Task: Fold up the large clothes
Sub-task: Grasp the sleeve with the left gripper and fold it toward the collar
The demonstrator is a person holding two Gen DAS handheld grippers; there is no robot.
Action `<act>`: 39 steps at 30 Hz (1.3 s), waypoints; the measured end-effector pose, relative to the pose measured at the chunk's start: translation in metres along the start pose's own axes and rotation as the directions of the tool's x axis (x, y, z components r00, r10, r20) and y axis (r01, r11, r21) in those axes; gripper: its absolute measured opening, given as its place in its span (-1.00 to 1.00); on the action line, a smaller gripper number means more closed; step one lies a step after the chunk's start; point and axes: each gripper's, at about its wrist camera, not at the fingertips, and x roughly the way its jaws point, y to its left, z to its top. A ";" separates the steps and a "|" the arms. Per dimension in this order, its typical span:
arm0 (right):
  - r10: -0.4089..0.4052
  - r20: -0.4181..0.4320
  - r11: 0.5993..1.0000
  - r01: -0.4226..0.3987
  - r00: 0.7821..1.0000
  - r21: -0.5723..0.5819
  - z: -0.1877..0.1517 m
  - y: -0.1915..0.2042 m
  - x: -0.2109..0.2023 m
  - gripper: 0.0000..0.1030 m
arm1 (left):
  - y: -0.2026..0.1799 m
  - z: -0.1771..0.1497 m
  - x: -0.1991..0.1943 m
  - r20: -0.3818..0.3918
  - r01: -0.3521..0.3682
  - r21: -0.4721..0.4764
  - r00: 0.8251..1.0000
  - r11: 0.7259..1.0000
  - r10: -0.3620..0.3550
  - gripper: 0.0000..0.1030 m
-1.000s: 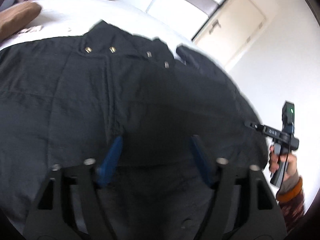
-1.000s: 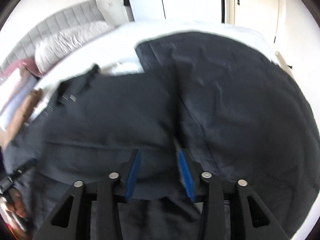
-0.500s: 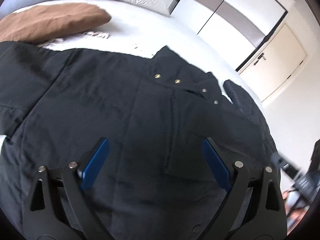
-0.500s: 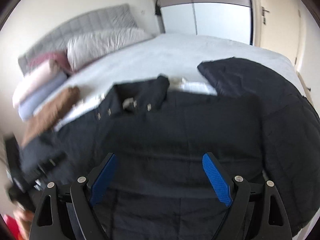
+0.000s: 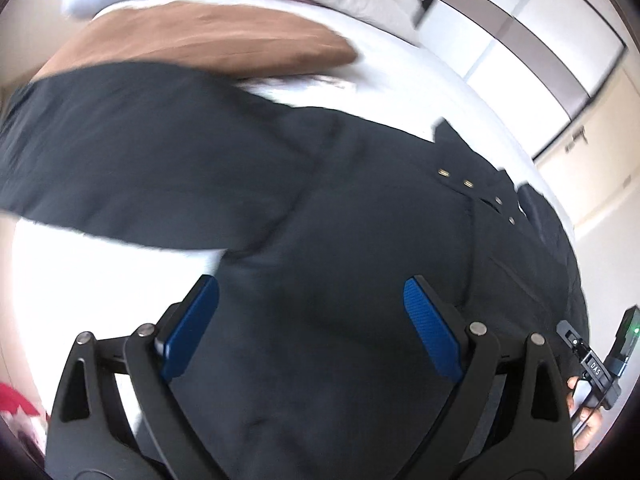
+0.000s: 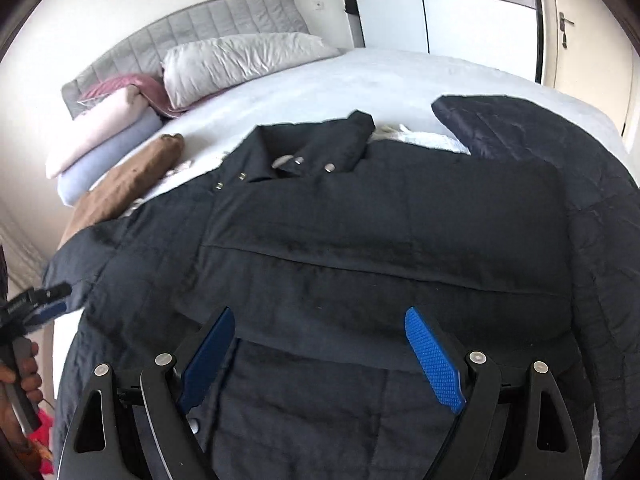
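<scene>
The black jacket (image 6: 360, 240) lies spread flat on the white bed (image 6: 360, 80), collar toward the headboard (image 6: 192, 32), with its metal snaps (image 6: 298, 162) visible at the neck opening. In the right wrist view, one side of the jacket is folded over the body, forming a straight horizontal edge across the middle of the garment. One sleeve (image 5: 132, 160) extends sideways across the mattress in the left wrist view, which is motion-blurred. The left gripper (image 5: 312, 328) hovers over the lower body of the jacket with its blue pads (image 5: 192, 328) spread wide apart, holding nothing. The right gripper (image 6: 320, 352) is likewise released, jaws fully parted above the hem area, with no fabric between the pads (image 6: 434, 360). Each gripper appears at the edge of the other's view, held by a hand (image 6: 24, 372). A dark quilted garment (image 6: 540, 140) lies at the far side of the bed, just beside the jacket. A brown folded item (image 6: 128, 184) rests near the jacket's shoulder, next to stacked pink and lilac blankets (image 6: 104, 136) and a grey pillow (image 6: 240, 60). White wardrobe doors (image 6: 460, 12) stand beyond the bed.
</scene>
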 end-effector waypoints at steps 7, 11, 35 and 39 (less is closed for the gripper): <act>0.039 0.007 0.999 -0.039 0.999 -0.036 0.000 0.017 0.000 0.72 | 0.123 -0.009 -0.018 0.043 0.032 -0.287 0.999 0.958 -0.020 0.82; 0.031 -0.010 0.999 -0.031 0.999 -0.043 -0.003 0.020 0.008 0.72 | 0.168 -0.011 -0.012 0.094 0.068 -0.383 0.995 0.921 -0.035 0.81; 0.064 -0.031 0.995 -0.062 0.997 0.072 -0.005 0.002 0.025 0.72 | 0.115 0.059 -0.073 0.532 -0.132 -0.270 0.805 0.954 0.262 -0.78; 0.062 -0.034 0.996 -0.060 0.997 0.064 -0.005 0.003 0.026 0.72 | 0.047 0.057 -0.095 0.622 -0.091 -0.064 0.775 0.994 0.111 -0.78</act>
